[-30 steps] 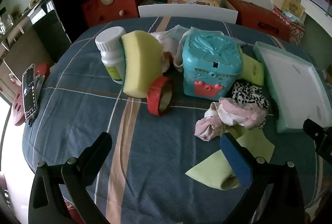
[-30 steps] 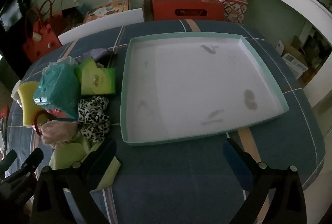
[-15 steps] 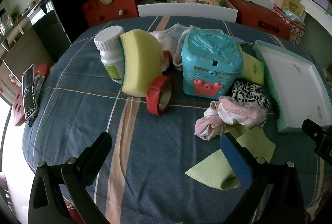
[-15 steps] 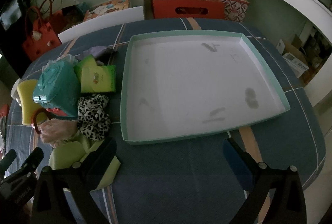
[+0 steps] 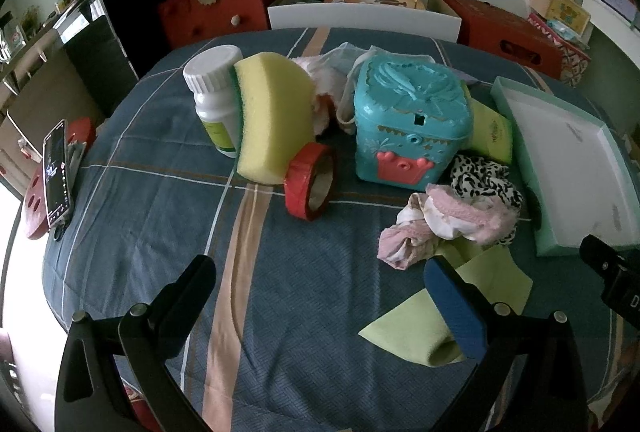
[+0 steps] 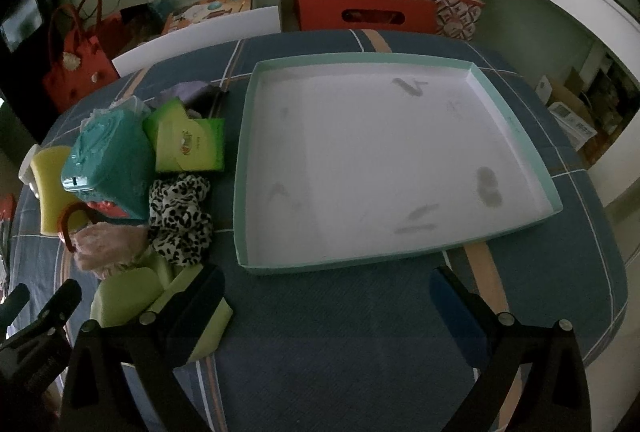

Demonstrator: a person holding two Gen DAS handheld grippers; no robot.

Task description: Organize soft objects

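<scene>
Blue plaid tablecloth (image 5: 132, 199), cluttered room behind. Left gripper (image 5: 320, 296) hovers low, jaws wide apart, nothing held; right finger (image 5: 456, 308) overlaps green cloth (image 5: 424, 324). Pink cloth (image 5: 444, 224) at 1 o'clock, leopard cloth (image 5: 484, 179) just beyond, touching. Sponge (image 5: 272, 119) at 11, leaning on bottle (image 5: 214, 91), tape roll (image 5: 310, 181) against it. Teal box (image 5: 408, 123) at 12. Right gripper (image 6: 326, 296) spread wide too, empty, facing tray (image 6: 516, 127) at 12; soft pile at 10.

Both grippers (image 5: 320, 280) (image 6: 326, 290) wide apart, empty
</scene>
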